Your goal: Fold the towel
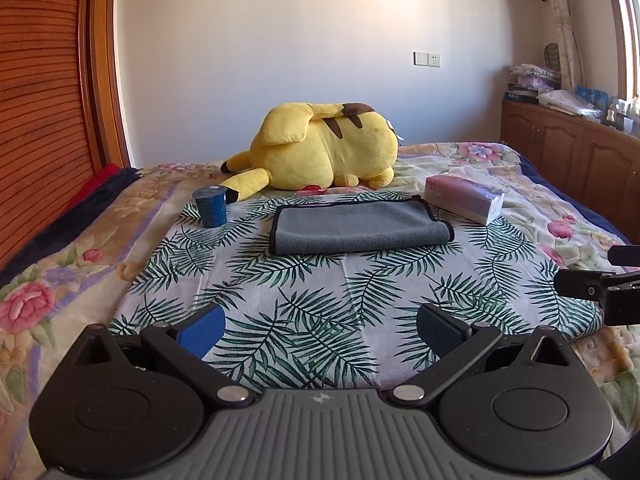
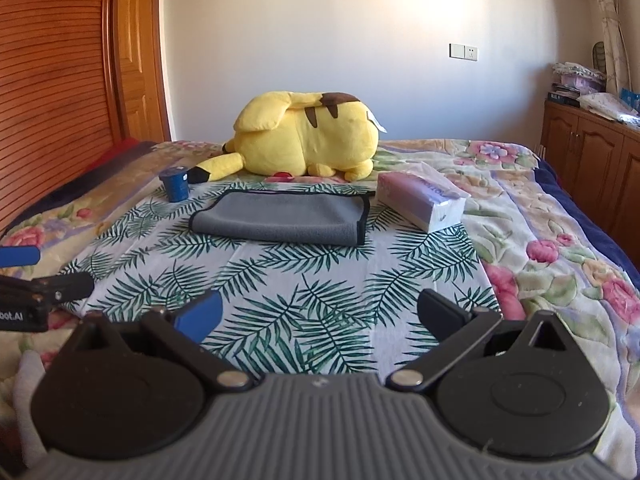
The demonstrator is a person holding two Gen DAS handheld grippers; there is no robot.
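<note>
Bedroom walls and a bed (image 1: 60, 264) with a floral quilt are seen from the left wrist. A palm-leaf cloth (image 1: 320, 300) is spread over the quilt. On it, at 12 o'clock from the left claw (image 1: 320, 330), a grey towel (image 1: 356, 226) is laid, folded over once with its black-trimmed edges showing, well apart from the claw. A blue cup (image 1: 211, 207) is stood at 10 o'clock of the towel, a tissue pack (image 1: 466, 199) at 2 o'clock, and a yellow plush (image 1: 320, 148) is laid behind it. The left claw is spread wide and nothing is held. Part of the right claw (image 1: 600, 286) is seen at 3 o'clock; its state cannot be told from this view.

From the right wrist, the same towel (image 2: 284, 220) is seen at 11 o'clock of the right claw (image 2: 320, 316), whose fingers are spread wide with nothing between them. The cup (image 2: 176, 185), plush (image 2: 308, 140) and tissue pack (image 2: 424, 200) are placed around the towel's far side. The left claw (image 2: 36, 276) is seen at 9 o'clock.
</note>
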